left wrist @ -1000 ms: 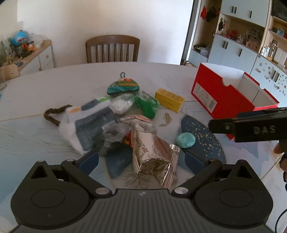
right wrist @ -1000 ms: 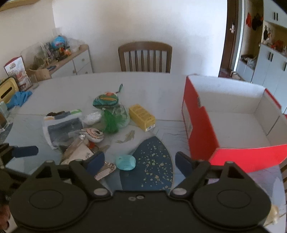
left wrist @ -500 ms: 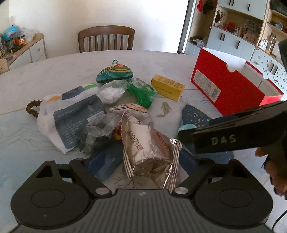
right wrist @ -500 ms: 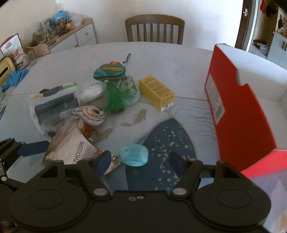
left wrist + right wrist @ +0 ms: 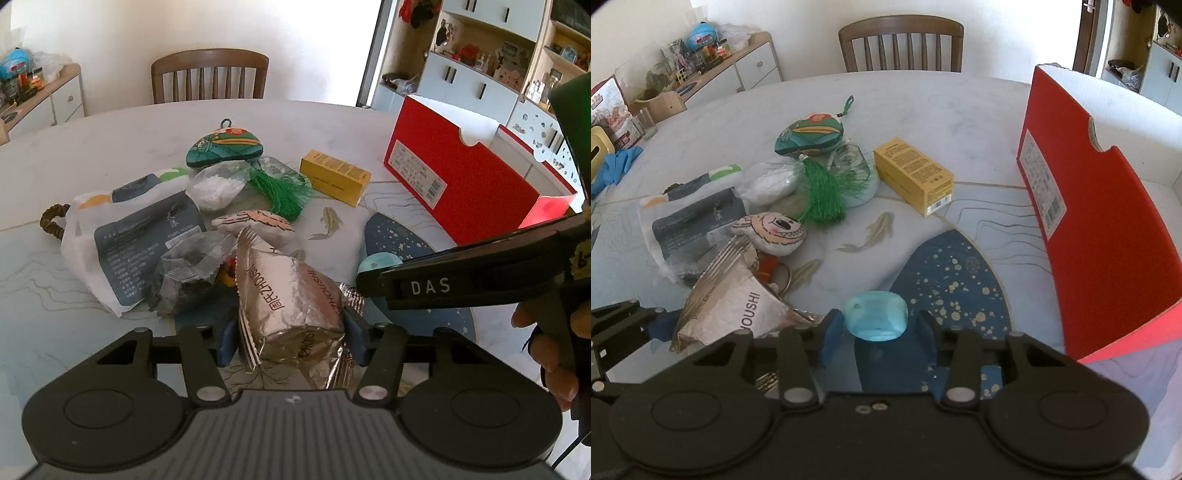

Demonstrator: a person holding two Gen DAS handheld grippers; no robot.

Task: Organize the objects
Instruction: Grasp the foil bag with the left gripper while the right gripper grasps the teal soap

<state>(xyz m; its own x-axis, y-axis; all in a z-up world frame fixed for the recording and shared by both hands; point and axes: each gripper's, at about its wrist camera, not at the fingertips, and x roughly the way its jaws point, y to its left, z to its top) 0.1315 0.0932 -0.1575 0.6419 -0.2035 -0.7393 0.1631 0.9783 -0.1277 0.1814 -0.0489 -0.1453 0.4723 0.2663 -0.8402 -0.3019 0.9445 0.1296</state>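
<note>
A silver foil snack packet [image 5: 291, 295] lies at the near end of a pile on the marble table [image 5: 110, 147]. My left gripper [image 5: 291, 339] straddles it; its jaws are closing and the blue pads [image 5: 227, 341] touch both of its sides. A light blue soap-like lump [image 5: 875, 314] rests on the dark blue patch of the table print. My right gripper [image 5: 877, 332] sits around it with its jaws closing, a thin gap left at the right pad. The left wrist view shows the right gripper's black finger [image 5: 461, 280] crossing from the right, held by a hand [image 5: 550, 354].
A red open shoebox [image 5: 1100, 229] stands at the right. The pile holds a yellow carton [image 5: 912, 175], a green embroidered pouch [image 5: 809, 134] with a tassel, a white printed bag [image 5: 136, 236], a fish-face plush [image 5: 772, 232] and clear wrappers. A chair [image 5: 210, 75] stands at the far side.
Both grippers have come down and forward onto the pile. The left jaws have narrowed around the foil packet, the right jaws around the blue lump. The right gripper has slid across the left view.
</note>
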